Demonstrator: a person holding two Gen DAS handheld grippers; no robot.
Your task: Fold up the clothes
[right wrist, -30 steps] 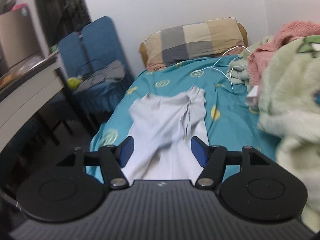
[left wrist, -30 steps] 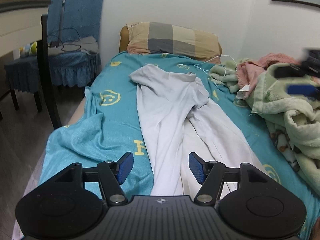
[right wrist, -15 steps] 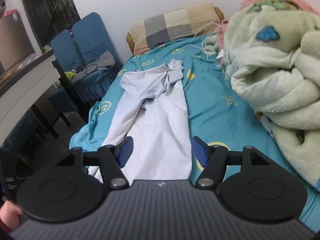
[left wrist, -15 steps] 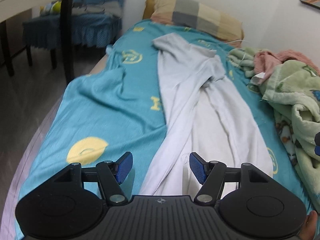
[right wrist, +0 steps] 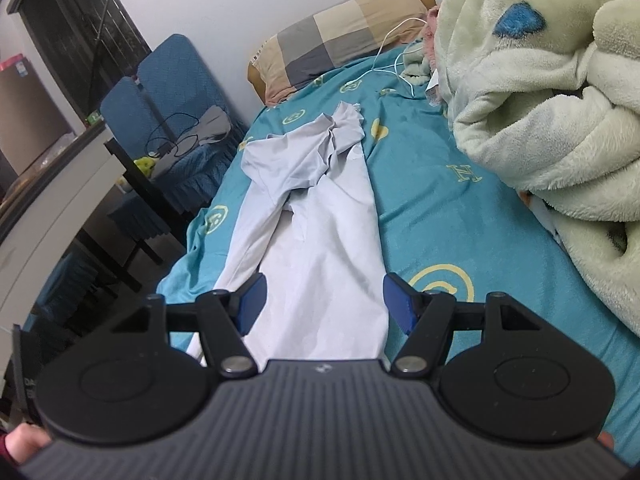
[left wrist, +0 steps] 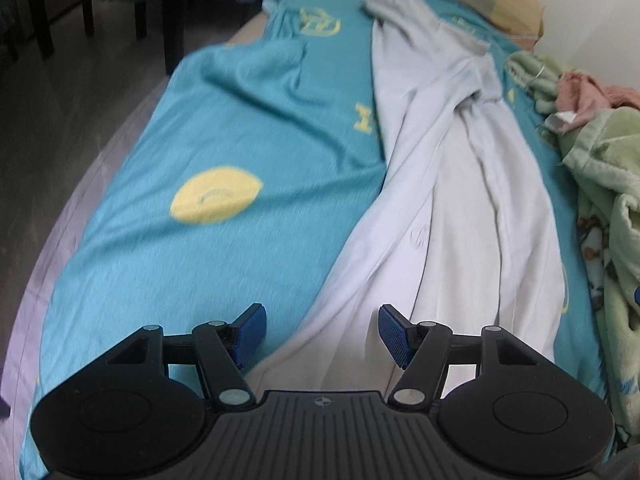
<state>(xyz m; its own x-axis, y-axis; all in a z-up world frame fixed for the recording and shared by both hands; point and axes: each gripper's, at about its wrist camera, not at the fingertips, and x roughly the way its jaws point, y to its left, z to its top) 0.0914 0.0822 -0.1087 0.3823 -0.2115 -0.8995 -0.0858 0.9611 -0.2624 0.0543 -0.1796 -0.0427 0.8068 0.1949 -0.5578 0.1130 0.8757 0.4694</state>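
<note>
A pale grey-white garment (left wrist: 452, 216) lies stretched lengthwise on the teal bedsheet (left wrist: 224, 152), its far end bunched and creased. It also shows in the right wrist view (right wrist: 320, 224). My left gripper (left wrist: 320, 334) is open and empty, just above the garment's near left edge. My right gripper (right wrist: 324, 306) is open and empty, over the garment's near end, with the hem between its fingers' line of sight.
A heap of green fleece blankets (right wrist: 552, 92) fills the bed's right side. A checked pillow (right wrist: 340, 36) and a white cable (right wrist: 396, 44) lie at the head. Blue chairs (right wrist: 168, 92) and a dark table leg (left wrist: 174, 12) stand left of the bed.
Both grippers have come lower and nearer to the garment's near end. The left view has tilted down toward the sheet. Both stay open.
</note>
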